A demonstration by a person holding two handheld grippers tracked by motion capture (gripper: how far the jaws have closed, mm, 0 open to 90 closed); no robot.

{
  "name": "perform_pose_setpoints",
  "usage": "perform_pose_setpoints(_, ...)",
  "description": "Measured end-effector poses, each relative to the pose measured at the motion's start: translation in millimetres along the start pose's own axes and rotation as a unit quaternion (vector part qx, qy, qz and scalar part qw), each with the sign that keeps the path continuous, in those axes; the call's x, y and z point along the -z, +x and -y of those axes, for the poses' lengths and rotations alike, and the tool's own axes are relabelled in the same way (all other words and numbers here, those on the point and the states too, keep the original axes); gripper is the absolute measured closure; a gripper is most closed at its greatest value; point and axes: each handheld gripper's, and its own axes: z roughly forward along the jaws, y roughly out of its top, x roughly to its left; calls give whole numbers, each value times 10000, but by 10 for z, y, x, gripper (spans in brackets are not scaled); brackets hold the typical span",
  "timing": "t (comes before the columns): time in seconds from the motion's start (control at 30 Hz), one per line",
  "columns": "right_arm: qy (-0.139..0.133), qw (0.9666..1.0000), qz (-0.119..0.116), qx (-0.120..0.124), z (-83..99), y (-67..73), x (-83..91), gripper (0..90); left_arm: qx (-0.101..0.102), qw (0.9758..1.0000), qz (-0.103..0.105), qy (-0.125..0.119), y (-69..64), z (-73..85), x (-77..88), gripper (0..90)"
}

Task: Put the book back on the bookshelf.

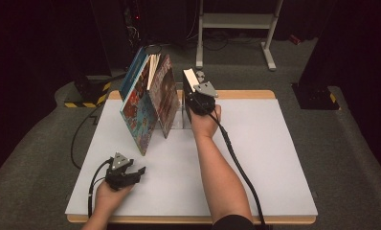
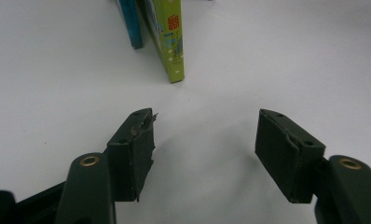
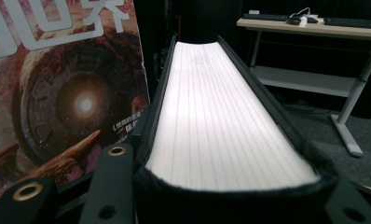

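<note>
A thick black-covered book with white page edges stands upright at the back of the white table. My right gripper is shut on it, and its jaws clamp both covers in the right gripper view. To its left, several picture books lean together: a colourful blue-and-red one and a brown one, whose cover fills the left of the right gripper view. My left gripper rests near the table's front left, open, with nothing between its jaws.
A green book spine and a blue book stand ahead of the left gripper. A pale stand sits between the leaning books and the black book. A white shelf frame stands on the floor beyond the table.
</note>
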Motion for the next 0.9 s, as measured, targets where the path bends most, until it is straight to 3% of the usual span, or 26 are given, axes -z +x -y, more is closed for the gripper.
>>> perform_pose_setpoints(0.23, 141, 9999, -28, 89, 6, 13, 49, 515, -5, 10000, -15, -2, -1, 1, -1, 372)
perform_pose_setpoints(0.7, 253, 9995, -171, -23, -20, -44, 48, 460, 5, 10000, 21, 19, 3, -2, 1, 373)
perform_pose_setpoints(0.9, 241, 9997, -34, -58, -26, -41, 35, 522, 4, 10000, 18, 27, 5, -3, 1, 374)
